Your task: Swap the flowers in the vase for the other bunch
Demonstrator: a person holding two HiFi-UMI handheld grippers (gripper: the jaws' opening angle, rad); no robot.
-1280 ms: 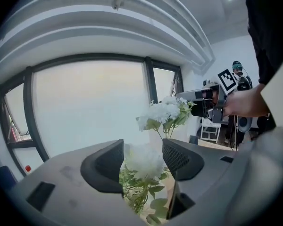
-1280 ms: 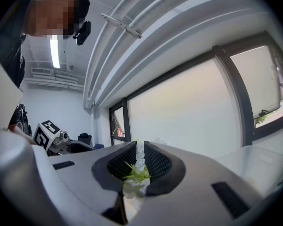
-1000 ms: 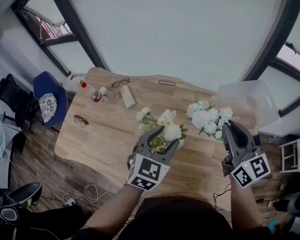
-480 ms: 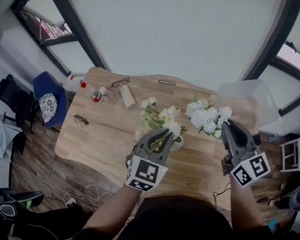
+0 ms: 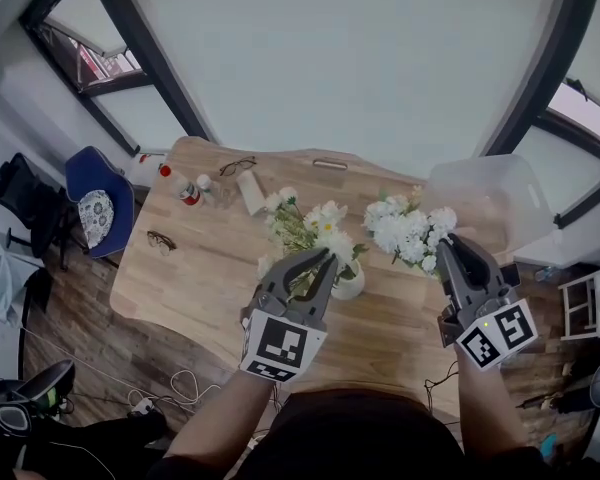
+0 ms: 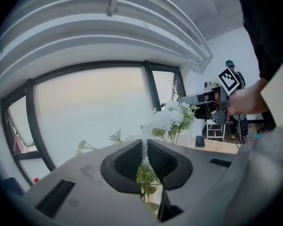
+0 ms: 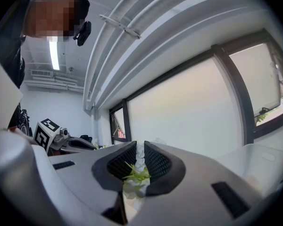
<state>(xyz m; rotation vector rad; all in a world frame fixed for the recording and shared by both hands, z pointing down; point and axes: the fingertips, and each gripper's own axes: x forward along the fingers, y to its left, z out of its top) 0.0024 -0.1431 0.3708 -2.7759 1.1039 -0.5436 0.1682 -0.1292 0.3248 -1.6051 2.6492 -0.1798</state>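
A bunch of small white and yellow flowers (image 5: 308, 220) stands in a white vase (image 5: 349, 286) on the wooden table (image 5: 200, 268). My left gripper (image 5: 318, 262) is shut on its stems just above the vase. In the left gripper view the jaws (image 6: 144, 166) pinch thin green stems. My right gripper (image 5: 448, 248) is shut on the stems of the other bunch (image 5: 407, 230), fuller white blooms held in the air right of the vase. Leaves and petals sit between its jaws (image 7: 138, 167). That bunch (image 6: 172, 119) also shows in the left gripper view.
A clear plastic bin (image 5: 492, 200) stands at the table's right end. At the far left of the table are small bottles (image 5: 187, 190), a white box (image 5: 251, 191) and two pairs of glasses (image 5: 239, 165). A blue chair (image 5: 98, 203) stands left of the table.
My left gripper's jaws have shut on the stems of the bunch in the vase, and that bunch has risen a little. The right gripper and its bunch have stayed put.
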